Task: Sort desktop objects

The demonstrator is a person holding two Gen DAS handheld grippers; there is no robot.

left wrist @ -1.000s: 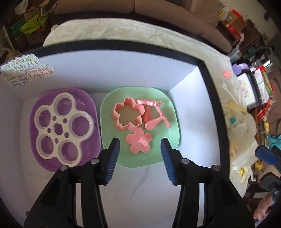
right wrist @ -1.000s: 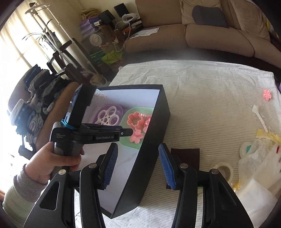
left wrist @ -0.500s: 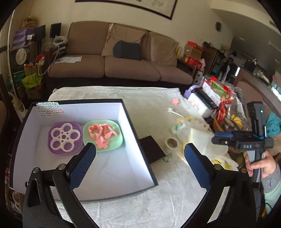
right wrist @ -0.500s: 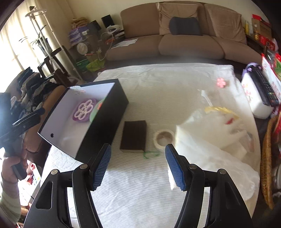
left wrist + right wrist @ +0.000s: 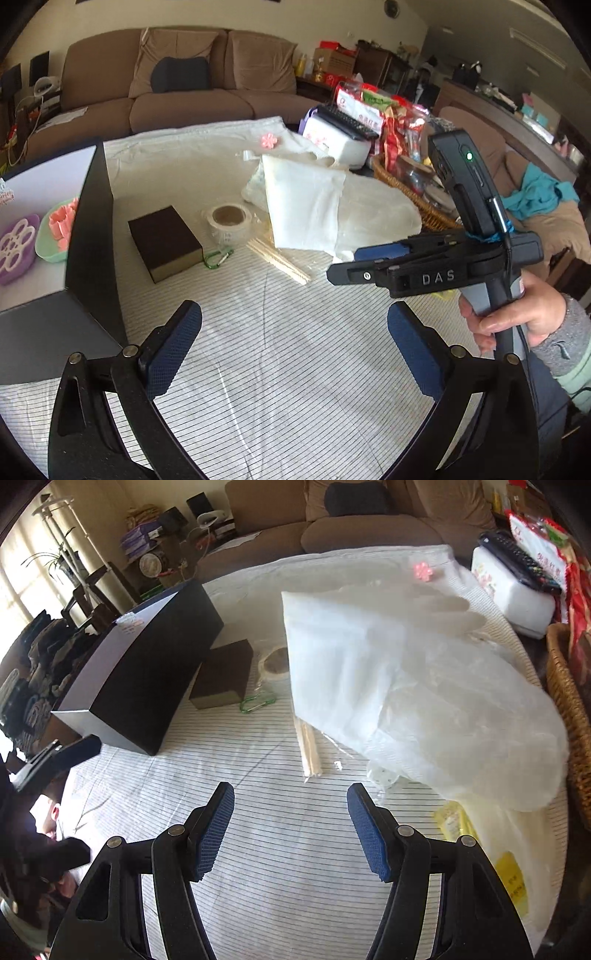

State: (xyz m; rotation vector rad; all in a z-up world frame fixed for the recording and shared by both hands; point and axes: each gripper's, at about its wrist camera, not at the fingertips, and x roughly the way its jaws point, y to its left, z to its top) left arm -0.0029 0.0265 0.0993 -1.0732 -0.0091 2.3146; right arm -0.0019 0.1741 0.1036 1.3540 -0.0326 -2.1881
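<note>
Desktop objects lie scattered on the striped desk (image 5: 258,849): a dark brown block (image 5: 166,242) beside the black box (image 5: 147,686), a tape roll (image 5: 229,221), a green carabiner (image 5: 218,258), a bundle of wooden sticks (image 5: 309,746) and a white plastic bag (image 5: 424,701). A pink flower piece (image 5: 270,140) sits far back. Inside the box, a purple tray (image 5: 16,247) and a green tray (image 5: 51,236) hold sorted pieces. The left tool (image 5: 293,350) hovers above bare cloth, its jaws spread wide and holding nothing. The right tool (image 5: 291,834) is likewise wide open and empty, just short of the sticks.
</note>
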